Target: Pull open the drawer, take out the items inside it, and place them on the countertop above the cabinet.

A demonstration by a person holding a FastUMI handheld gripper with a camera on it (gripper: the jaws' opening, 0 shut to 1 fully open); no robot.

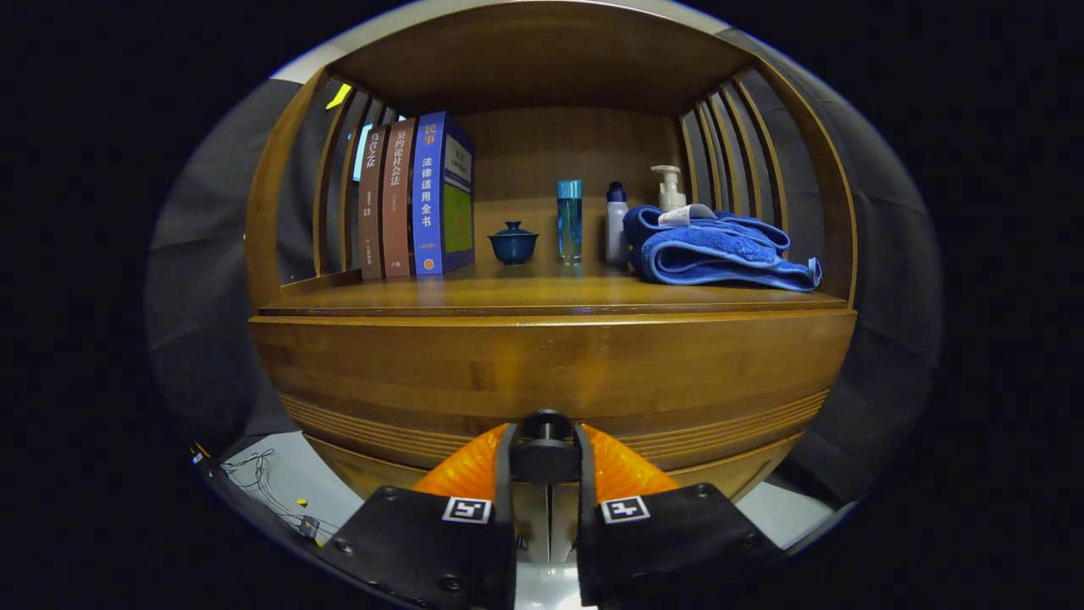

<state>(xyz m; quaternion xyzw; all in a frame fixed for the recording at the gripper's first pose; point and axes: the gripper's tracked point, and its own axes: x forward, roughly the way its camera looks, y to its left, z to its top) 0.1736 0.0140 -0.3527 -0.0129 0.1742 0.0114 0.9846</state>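
Filling most of the scene was the wooden cabinet (550, 373), its slatted sides rising around an open bench (525, 295) and its drawer front (474, 377) sitting flush below, not yet pulled out. Whatever lay inside the drawer was hidden. On the bench, a folded blue towel (716, 254) took up the right end, with a pump bottle (670, 188) standing behind it. Three upright books (415, 199) stood at the left end. Between them were a small white bottle (617, 224), a tall blue glass bottle (569, 220) and a little lidded blue cup (512, 243), all well apart from the front edge.

Smallest was the dark round knob (544, 449) low on the drawer front. The hand-held gripper (544, 462) had its two fingers closed onto that knob from either side, pinching it.

By my judgement the pull was the step in hand. The grip sat on a rounded knob, so a tug angled off the drawer's line could let the fingers slide off, or rack the drawer in its runners. A sharp jerk might also rock the cabinet and topple the tall glass bottle. Free bench room for the items looked limited to the front strip.
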